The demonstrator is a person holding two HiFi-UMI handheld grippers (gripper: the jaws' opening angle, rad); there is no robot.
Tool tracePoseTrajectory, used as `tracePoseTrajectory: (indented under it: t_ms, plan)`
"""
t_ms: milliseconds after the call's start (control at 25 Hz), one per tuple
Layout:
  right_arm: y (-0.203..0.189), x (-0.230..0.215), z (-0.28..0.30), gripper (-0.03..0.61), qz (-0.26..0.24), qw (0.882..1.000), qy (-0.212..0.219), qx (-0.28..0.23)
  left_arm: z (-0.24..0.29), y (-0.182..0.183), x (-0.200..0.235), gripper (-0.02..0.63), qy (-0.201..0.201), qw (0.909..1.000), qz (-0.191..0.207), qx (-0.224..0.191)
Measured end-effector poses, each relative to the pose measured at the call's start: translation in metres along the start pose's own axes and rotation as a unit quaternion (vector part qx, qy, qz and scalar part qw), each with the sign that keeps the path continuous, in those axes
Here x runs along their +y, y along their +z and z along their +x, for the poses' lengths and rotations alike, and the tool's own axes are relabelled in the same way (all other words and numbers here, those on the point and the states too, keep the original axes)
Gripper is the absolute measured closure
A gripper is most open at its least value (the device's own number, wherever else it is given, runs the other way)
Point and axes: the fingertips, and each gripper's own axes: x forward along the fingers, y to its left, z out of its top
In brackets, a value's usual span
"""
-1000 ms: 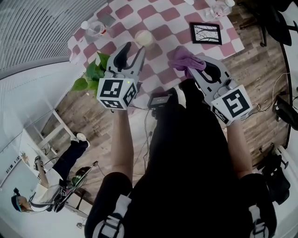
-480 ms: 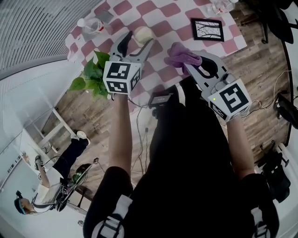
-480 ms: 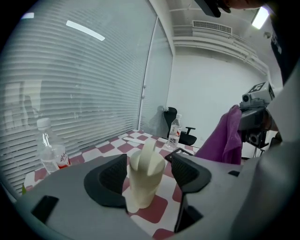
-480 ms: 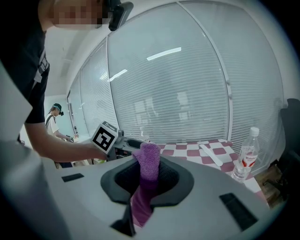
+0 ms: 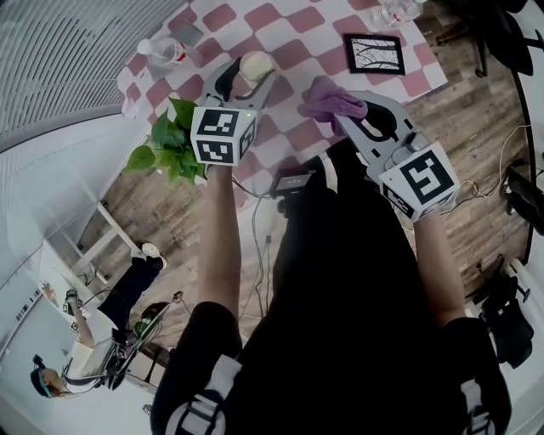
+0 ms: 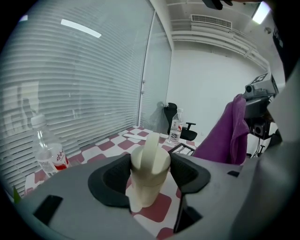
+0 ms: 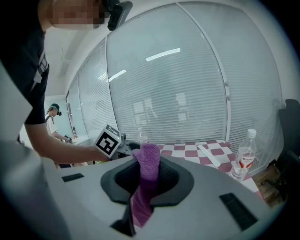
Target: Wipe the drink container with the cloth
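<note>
Far left of the cream drink container (image 5: 255, 64), a clear water bottle (image 5: 161, 51) with a red label stands near the edge of the red-and-white checked table (image 5: 293, 34). A leafy green plant (image 5: 170, 140) shows lower left of the container in the head view.

The left gripper (image 5: 246, 81) reaches around the container. Its jaws are spread wide and have just been opening. The container stands upright on the table between the 2 pads, which sit close beside its sides without clearly squeezing it.

Right of the container and not touching it, the right gripper (image 5: 343, 113) is clenched on a purple cloth (image 5: 333, 100). The cloth bunches above the jaws and hangs below them.

Farther right of the container lies a black-framed picture (image 5: 375, 53). Beyond that, 1 more clear bottle (image 5: 398, 10) stands at the table's far edge.
</note>
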Motion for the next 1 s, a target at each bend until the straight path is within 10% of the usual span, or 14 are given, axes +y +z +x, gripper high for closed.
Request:
tracePoseTrajectory:
  t_ms: [440,1000]
  plan:
    - [0.000,0.002,-0.002,0.522,0.000,1.000,-0.003,-0.001,-0.001,0.000,-0.002,0.336,0.012,0.9999,-0.003,0.003]
    - [-0.005,0.008,-0.009,0.522,0.000,1.000,-0.015,-0.005,-0.016,0.002,-0.016,0.337,-0.027,0.9861,-0.164,0.006]
